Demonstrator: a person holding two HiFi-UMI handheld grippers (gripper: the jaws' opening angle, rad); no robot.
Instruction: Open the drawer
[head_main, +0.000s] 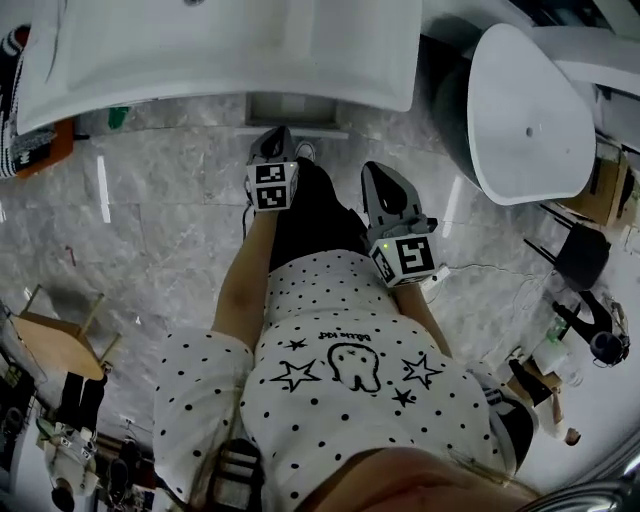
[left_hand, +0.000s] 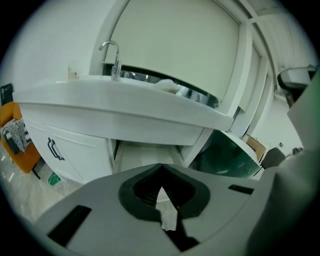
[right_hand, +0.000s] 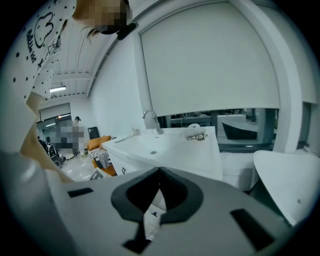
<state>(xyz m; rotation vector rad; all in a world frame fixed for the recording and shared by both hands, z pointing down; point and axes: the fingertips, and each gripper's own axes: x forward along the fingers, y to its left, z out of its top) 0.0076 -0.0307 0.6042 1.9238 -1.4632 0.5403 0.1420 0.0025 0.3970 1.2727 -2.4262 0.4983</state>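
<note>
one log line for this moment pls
drawer: pulled out under sink | left gripper: shut, empty, off drawer | right gripper: shut, empty

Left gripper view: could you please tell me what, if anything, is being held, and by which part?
Nothing is held: the left gripper has its jaws shut together with nothing between them.

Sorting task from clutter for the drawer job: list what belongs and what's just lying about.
Belongs: drawer, vanity, left gripper, right gripper.
Lying about: bathtub, orange chair, faucet.

Countertop overhangs drawer — tub crowds right.
</note>
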